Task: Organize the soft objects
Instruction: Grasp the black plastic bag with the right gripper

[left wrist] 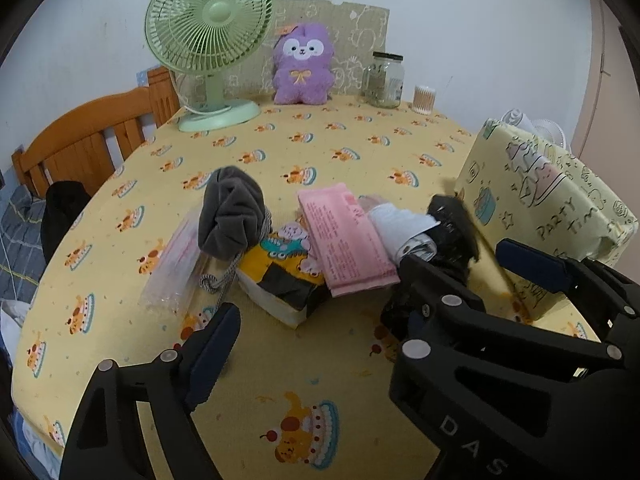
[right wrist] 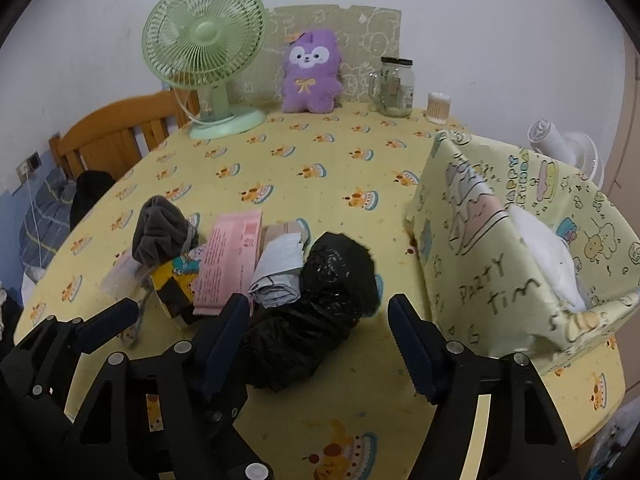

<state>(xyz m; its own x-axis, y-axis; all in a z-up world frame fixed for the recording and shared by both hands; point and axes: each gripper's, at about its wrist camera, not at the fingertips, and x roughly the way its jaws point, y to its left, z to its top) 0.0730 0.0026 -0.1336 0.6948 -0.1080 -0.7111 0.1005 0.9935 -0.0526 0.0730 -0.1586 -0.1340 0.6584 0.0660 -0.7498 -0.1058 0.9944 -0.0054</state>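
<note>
A heap of soft things lies mid-table: a grey drawstring pouch [left wrist: 232, 220] [right wrist: 160, 230], a pink packet [left wrist: 346, 236] [right wrist: 230, 256], a yellow cartoon pack [left wrist: 280, 276] [right wrist: 176, 284], a white folded bag [left wrist: 404, 228] [right wrist: 278, 276], a clear packet [left wrist: 172, 272] and a crumpled black plastic bag [right wrist: 320, 308] [left wrist: 452, 232]. My right gripper [right wrist: 316, 344] is open, its fingers on either side of the black bag. My left gripper [left wrist: 316, 320] is open and empty, near the yellow pack. A paper-wrapped box [right wrist: 500, 264] [left wrist: 540, 208] stands at the right, with white stuff inside.
At the back of the table [left wrist: 320, 144] stand a green fan [left wrist: 208, 52], a purple plush [left wrist: 302, 68], a glass jar [left wrist: 384, 80] and a cup of cotton swabs [left wrist: 424, 100]. A wooden chair [left wrist: 88, 140] stands at the left edge.
</note>
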